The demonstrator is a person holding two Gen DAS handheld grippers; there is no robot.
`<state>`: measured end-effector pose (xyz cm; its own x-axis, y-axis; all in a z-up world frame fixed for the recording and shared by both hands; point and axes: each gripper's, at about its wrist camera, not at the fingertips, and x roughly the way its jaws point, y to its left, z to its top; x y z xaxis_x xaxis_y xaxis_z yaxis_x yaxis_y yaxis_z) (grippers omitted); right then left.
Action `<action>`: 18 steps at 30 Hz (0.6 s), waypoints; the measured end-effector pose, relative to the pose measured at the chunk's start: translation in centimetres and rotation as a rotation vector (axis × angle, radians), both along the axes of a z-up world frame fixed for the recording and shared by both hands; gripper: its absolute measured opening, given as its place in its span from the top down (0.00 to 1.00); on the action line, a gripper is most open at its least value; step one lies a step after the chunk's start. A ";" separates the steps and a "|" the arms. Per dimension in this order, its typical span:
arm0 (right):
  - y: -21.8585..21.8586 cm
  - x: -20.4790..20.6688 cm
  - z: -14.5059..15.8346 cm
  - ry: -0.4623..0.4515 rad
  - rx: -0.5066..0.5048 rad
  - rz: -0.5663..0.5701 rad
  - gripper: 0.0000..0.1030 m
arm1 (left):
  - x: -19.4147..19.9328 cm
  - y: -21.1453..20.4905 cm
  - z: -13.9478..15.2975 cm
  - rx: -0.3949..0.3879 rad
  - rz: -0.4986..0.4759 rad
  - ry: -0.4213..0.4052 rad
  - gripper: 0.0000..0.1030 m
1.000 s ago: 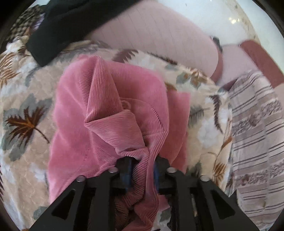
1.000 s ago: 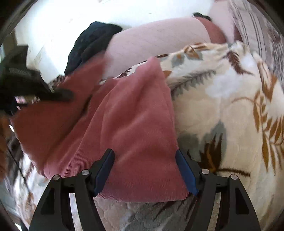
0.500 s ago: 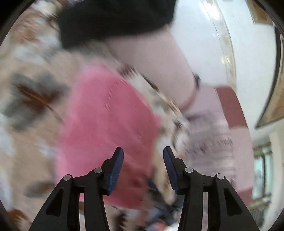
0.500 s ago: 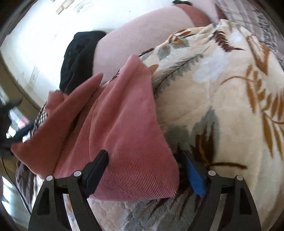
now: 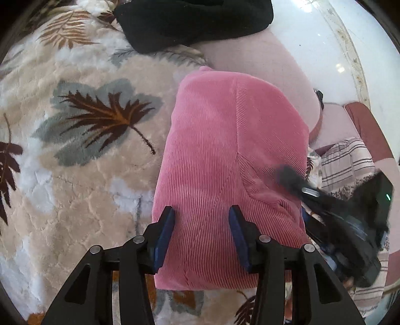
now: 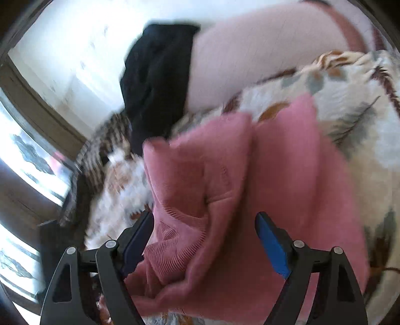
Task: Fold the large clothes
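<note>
Pink corduroy garment, folded into a smooth oblong on leaf-patterned blanket, long axis toward black garment, left gripper and right gripper part open, nothing gripped, right jaws just closing.

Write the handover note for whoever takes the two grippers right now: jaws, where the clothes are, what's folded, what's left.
Left gripper: jaws open, nothing held, over the near end of the pink corduroy garment.
Right gripper: jaws have just been closing; bunched pink cloth sits between them, but the blurred view shows no clear pinch.
The pink garment lies on the leaf-print blanket, folded to a narrow smooth strip in the left view; a loose rumpled part shows in the right view.
The black garment lies at the blanket's far edge, apparently not yet folded.
Left: tuck in the loose part and finish the pink fold, then the black one.
</note>
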<state>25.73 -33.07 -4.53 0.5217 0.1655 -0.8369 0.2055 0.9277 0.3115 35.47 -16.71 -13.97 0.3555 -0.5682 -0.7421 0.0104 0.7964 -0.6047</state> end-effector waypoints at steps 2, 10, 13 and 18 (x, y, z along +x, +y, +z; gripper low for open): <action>0.9 0.4 -0.3 0.003 0.028 0.062 0.91 | -0.1 1.4 0.4 -0.044 0.008 0.017 0.58; -3.5 -4.4 5.1 -0.207 0.043 0.108 0.93 | -1.7 4.2 2.9 -0.081 0.011 -0.060 0.57; -8.3 -6.1 4.2 -0.206 0.073 0.007 0.93 | -2.0 0.8 2.1 -0.032 -0.056 -0.039 0.57; -13.3 -7.1 -1.0 -0.076 0.033 -0.068 0.91 | -4.0 -5.4 1.8 0.204 -0.158 -0.159 0.46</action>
<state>18.58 -46.40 -5.57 0.5947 0.1545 -0.7890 0.2422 0.9013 0.3591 31.50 -22.16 -12.17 0.3951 -0.4705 -0.7890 0.2253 0.8823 -0.4133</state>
